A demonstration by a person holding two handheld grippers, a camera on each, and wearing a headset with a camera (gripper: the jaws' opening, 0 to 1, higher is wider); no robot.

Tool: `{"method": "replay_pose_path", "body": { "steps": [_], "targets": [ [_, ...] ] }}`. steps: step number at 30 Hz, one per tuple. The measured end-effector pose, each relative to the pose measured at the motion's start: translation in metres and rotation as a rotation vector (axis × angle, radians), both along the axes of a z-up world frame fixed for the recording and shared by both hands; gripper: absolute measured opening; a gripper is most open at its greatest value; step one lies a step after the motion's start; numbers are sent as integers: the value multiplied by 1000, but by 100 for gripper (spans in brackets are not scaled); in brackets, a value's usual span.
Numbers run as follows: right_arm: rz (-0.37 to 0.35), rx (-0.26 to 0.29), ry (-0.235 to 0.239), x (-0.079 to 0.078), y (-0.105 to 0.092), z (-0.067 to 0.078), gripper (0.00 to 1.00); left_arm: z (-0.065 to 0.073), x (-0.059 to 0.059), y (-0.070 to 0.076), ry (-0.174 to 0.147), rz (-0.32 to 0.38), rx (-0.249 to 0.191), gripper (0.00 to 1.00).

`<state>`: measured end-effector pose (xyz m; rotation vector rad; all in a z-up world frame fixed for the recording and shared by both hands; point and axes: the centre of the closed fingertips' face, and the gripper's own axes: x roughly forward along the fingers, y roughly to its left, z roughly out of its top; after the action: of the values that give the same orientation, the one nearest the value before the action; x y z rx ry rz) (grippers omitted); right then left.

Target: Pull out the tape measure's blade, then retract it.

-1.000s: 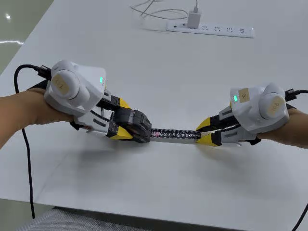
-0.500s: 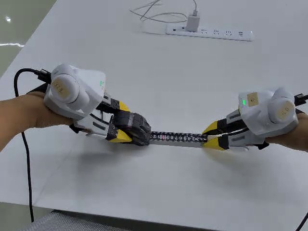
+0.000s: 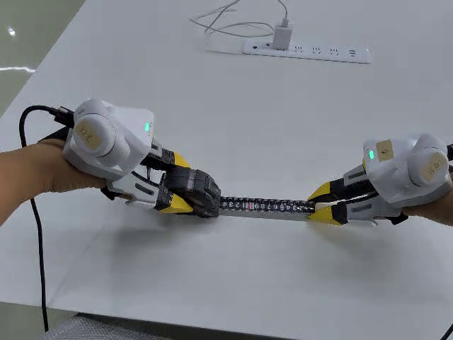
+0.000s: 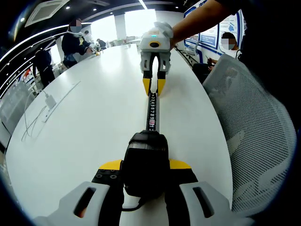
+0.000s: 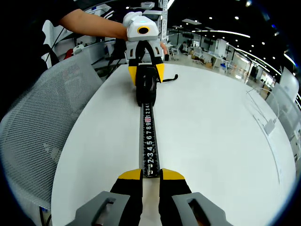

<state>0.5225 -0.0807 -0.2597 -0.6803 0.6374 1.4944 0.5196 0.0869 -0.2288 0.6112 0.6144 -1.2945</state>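
Observation:
A black tape measure case (image 3: 195, 193) rests on the white table (image 3: 269, 113), held between the yellow-tipped jaws of my left gripper (image 3: 185, 185). In the left gripper view the case (image 4: 146, 162) sits right between the jaws. The black blade (image 3: 265, 205) with white numbers runs to the right from the case. My right gripper (image 3: 318, 205) is shut on the blade's end. In the right gripper view the blade (image 5: 148, 141) stretches from my right gripper (image 5: 150, 173) to the case (image 5: 146, 84).
A white power strip (image 3: 308, 49) with a charger and white cable (image 3: 226, 18) lies at the table's far edge. A black cord (image 3: 35, 212) trails from the left gripper over the table's left side. A grey mesh chair (image 4: 254, 136) stands beside the table.
My right gripper has moved to the right with the blade's end, and more of the blade is out of the case. The left gripper and case have stayed nearly in place.

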Motion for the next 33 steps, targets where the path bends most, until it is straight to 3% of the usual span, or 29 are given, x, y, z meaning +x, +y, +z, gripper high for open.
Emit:
{"method": "replay_pose_path", "body": {
  "steps": [33],
  "targets": [
    [-38, -18, 7, 2, -44, 2, 8, 0, 0, 0, -1, -3, -1, 28]
  ]
}}
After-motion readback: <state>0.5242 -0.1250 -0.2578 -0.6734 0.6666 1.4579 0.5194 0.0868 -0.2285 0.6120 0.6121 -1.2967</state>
